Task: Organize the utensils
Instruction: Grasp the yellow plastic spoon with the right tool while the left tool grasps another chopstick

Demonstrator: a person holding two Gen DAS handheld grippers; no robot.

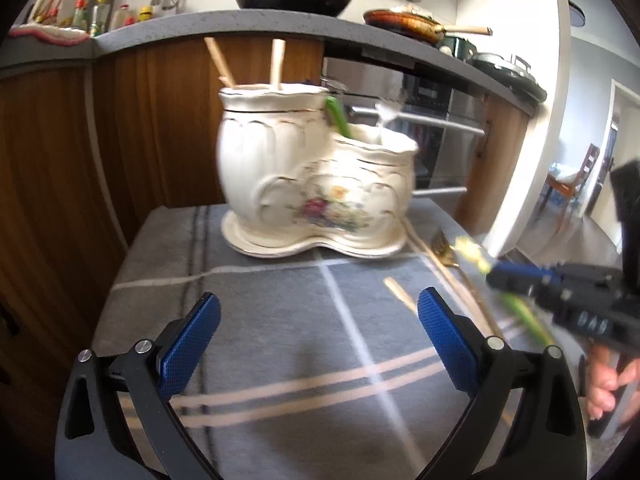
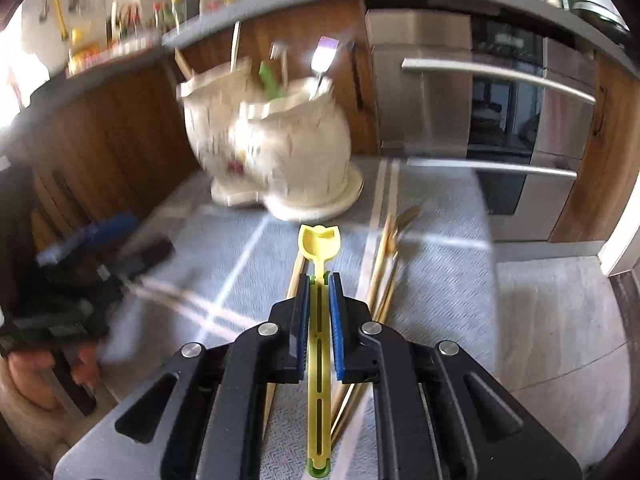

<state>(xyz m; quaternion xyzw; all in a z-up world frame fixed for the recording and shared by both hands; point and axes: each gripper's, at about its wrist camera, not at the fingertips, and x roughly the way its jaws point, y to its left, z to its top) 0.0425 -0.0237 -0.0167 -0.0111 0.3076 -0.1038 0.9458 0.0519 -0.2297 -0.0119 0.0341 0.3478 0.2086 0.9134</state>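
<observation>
Right hand-held gripper [image 2: 319, 280] around yellow utensil [image 2: 319, 252]

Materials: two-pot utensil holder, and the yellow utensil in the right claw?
Utensil holder: likely glazed ceramic; glossy cream, moulded ribs, gilt lines, painted flowers. Yellow utensil in the right claw: likely plastic; matte, slightly translucent, moulded slots along the handle.

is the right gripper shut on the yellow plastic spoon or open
Shut on it: the right gripper has both blue pads against the yellow plastic spoon's handle, bowl sticking out ahead.
</observation>
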